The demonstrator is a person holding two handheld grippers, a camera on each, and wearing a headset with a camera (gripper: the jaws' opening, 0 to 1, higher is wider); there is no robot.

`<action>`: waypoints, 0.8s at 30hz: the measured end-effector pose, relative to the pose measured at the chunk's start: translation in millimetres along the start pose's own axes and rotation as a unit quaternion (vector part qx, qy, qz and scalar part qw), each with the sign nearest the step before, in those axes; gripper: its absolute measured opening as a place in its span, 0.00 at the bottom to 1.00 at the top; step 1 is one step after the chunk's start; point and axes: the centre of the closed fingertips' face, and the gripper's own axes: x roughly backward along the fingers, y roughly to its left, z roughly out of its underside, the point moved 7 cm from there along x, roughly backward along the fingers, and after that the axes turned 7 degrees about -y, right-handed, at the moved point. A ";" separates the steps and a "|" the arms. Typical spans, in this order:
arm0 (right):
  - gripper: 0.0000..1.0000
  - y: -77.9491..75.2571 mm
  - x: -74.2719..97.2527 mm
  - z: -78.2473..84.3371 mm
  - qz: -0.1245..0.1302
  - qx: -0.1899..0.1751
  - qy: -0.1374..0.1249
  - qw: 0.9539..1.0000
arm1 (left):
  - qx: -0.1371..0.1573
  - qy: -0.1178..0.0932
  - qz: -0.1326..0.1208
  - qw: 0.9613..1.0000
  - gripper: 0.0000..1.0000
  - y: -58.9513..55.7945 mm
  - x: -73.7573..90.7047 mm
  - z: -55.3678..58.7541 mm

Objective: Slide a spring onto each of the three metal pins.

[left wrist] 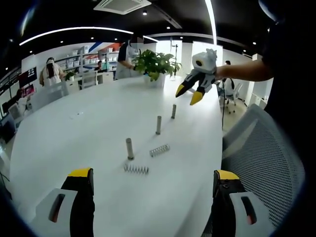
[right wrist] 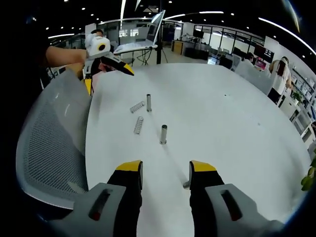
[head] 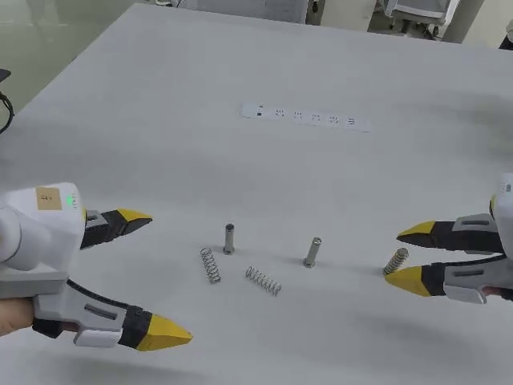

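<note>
Left gripper [head: 171, 277] fingers gape wide. The nearest spring [head: 210, 265] lies flat on the bench [head: 240, 160] ahead of them, its length running finger to finger, so the wrist probably needs turning. Rightward come a bare pin [head: 229, 238], second spring [head: 263, 280] and another pin [head: 313, 251]. Right gripper [head: 393, 255] fingers, half-spread, flank the sprung pin [head: 395, 262].

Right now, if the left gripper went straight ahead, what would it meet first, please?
Probably the nearest loose spring, lying flat just ahead; a bare pin stands right behind it. Depth is hard to judge.

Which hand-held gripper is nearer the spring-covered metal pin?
Right. The right hand-held gripper straddles the spring-covered metal pin; the left hand-held gripper is far off, beyond both bare metal pins.
</note>
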 end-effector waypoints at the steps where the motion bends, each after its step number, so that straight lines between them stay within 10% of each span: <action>1: 0.36 0.9 1.0 0.0 0.001 -0.003 -0.005 1.000 | -0.001 0.000 0.000 1.000 0.98 0.3 0.3 -0.5; 24: 0.36 10.6 5.4 22.3 0.008 -0.074 -0.031 0.997 | 0.009 -0.014 -0.003 1.000 0.98 0.3 0.2 -5.0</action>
